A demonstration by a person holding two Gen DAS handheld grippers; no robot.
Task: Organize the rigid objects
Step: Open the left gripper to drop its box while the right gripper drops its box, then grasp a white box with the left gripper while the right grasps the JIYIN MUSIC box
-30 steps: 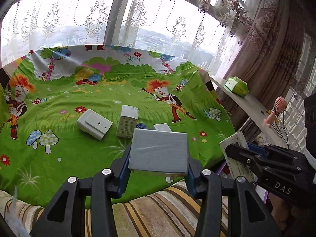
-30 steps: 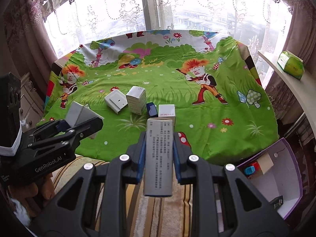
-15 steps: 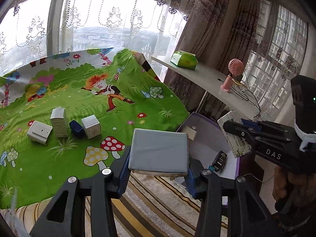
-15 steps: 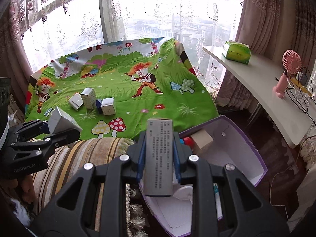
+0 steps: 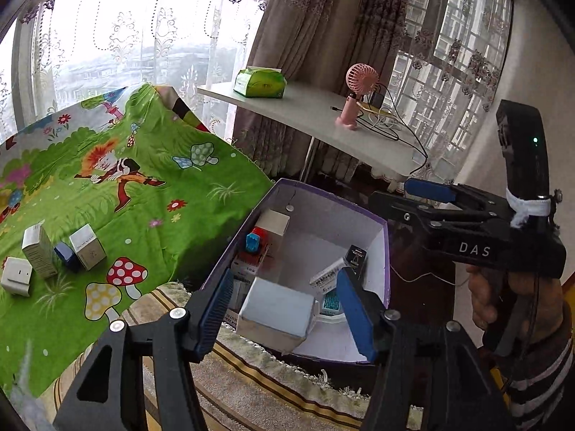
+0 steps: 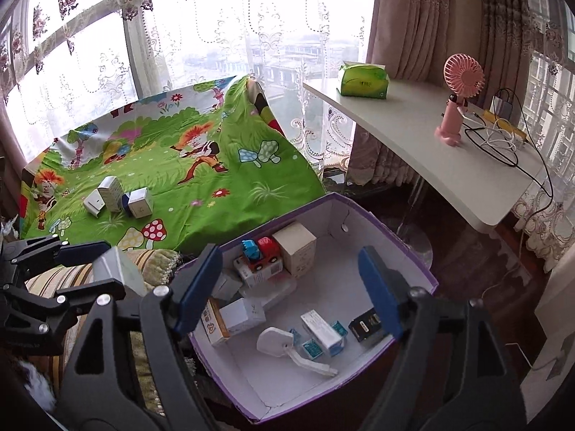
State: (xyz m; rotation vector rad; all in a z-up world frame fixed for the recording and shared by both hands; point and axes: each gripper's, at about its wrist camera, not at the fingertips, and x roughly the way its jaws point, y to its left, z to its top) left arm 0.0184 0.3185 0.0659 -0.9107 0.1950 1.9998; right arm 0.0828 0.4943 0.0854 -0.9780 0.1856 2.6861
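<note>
Between left fingers (image 5: 284, 314): grey box (image 5: 276, 314), loose as they opened.
Right fingers (image 6: 289, 296): opening, nothing between.
Below both: purple bin (image 6: 391, 230).

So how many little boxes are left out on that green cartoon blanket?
4, clustered together: a flat white box at the left, a tall pale box next, a small dark blue box tucked behind, and a white cube box at the right. Others may be hidden.

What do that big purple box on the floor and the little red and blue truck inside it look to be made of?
The purple box looks like cardboard: thin matte white walls with creases and a folded corner. The toy truck looks like glossy moulded plastic, since highlights shine on its rounded red cab, though that is hard to confirm.
</note>
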